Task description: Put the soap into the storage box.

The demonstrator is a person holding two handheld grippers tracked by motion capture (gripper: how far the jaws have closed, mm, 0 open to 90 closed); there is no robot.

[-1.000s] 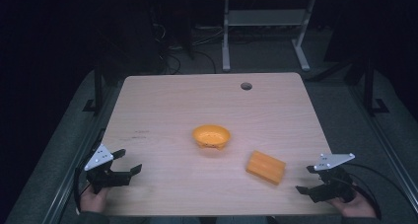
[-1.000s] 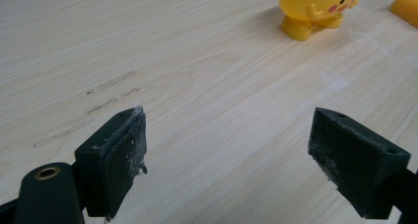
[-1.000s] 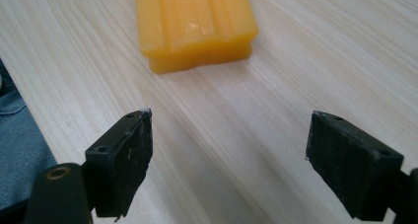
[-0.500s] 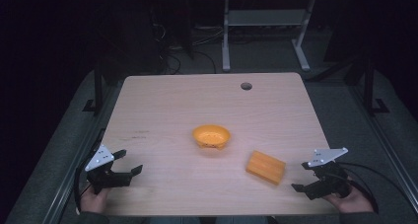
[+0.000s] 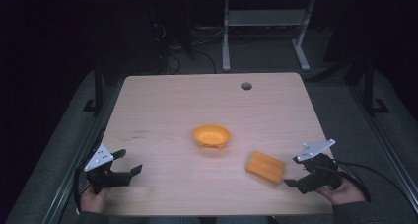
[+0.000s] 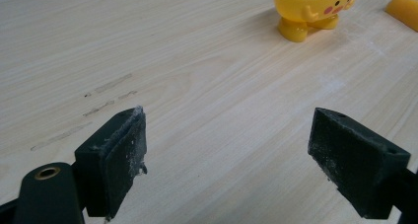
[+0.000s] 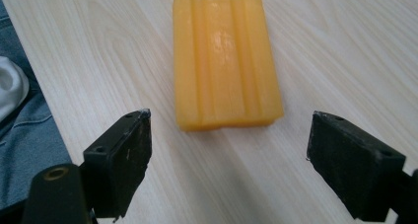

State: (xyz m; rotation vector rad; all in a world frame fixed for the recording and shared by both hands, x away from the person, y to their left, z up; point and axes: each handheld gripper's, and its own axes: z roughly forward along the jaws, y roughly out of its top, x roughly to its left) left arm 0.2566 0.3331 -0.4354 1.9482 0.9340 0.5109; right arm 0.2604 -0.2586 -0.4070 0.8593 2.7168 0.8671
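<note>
An orange ridged block (image 5: 265, 167) lies flat on the wooden table (image 5: 162, 105) at the front right. My right gripper (image 5: 292, 171) stands open just right of it, jaws facing the block (image 7: 224, 56), which lies a short way ahead of the fingertips. A small yellow bowl-like holder (image 5: 211, 136) with a painted face and little feet sits mid-table. My left gripper (image 5: 129, 161) is open at the front left with bare tabletop between its jaws; the yellow holder (image 6: 315, 9) and a corner of the block (image 6: 405, 7) lie far ahead of it.
A round cable hole (image 5: 246, 86) is near the table's far edge. A white metal stand (image 5: 266, 21) and cables sit on the dark floor behind. A blue-clad leg (image 7: 24, 115) shows past the table's front edge.
My right gripper has moved left toward the orange block and turned to face it. The left gripper has stayed in place.
</note>
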